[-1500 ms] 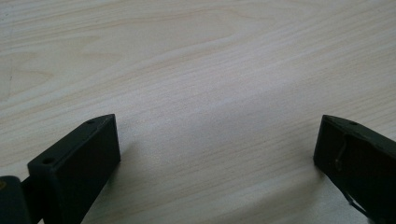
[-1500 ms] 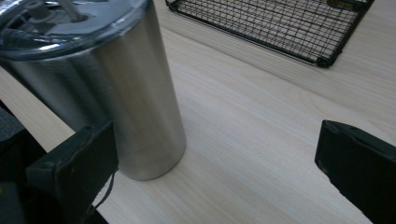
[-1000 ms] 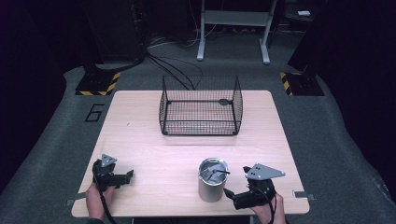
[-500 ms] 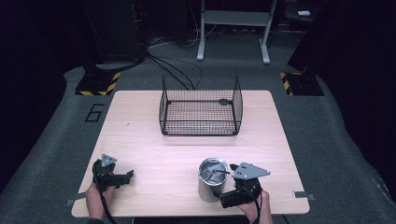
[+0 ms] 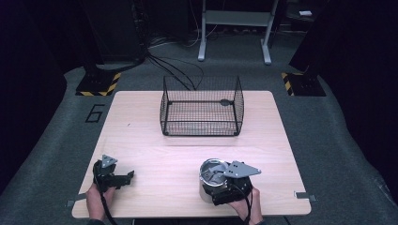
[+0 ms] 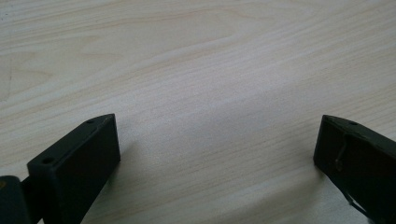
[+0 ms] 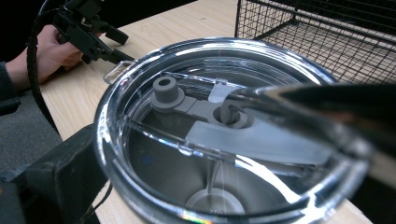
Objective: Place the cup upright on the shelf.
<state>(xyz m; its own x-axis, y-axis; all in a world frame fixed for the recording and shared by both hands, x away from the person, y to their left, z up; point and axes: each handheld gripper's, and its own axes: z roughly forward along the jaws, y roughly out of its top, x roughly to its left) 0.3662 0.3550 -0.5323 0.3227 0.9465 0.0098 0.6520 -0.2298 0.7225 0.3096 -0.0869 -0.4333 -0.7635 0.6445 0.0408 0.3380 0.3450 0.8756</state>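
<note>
The right gripper (image 5: 220, 190) has closed in, fingers straddling the tumbler (image 5: 212, 178) (grip unclear); left gripper (image 5: 123, 177) released.

Pretty dim room overall, only the worktop (image 5: 281, 140) lit, from overhead by the look of it; floor and background fading to near black. Soft shadow under the wire basket (image 5: 202, 108) toward the near edge. Whole high view slightly soft and grainy. Left gripper view clean, wood grain sharp, faint shadows beside both fingers (image 6: 79, 158). Right gripper view way too close: bright glare streaks on the clear lid (image 7: 224, 126), near rim blurred, basket behind mildly soft.
</note>
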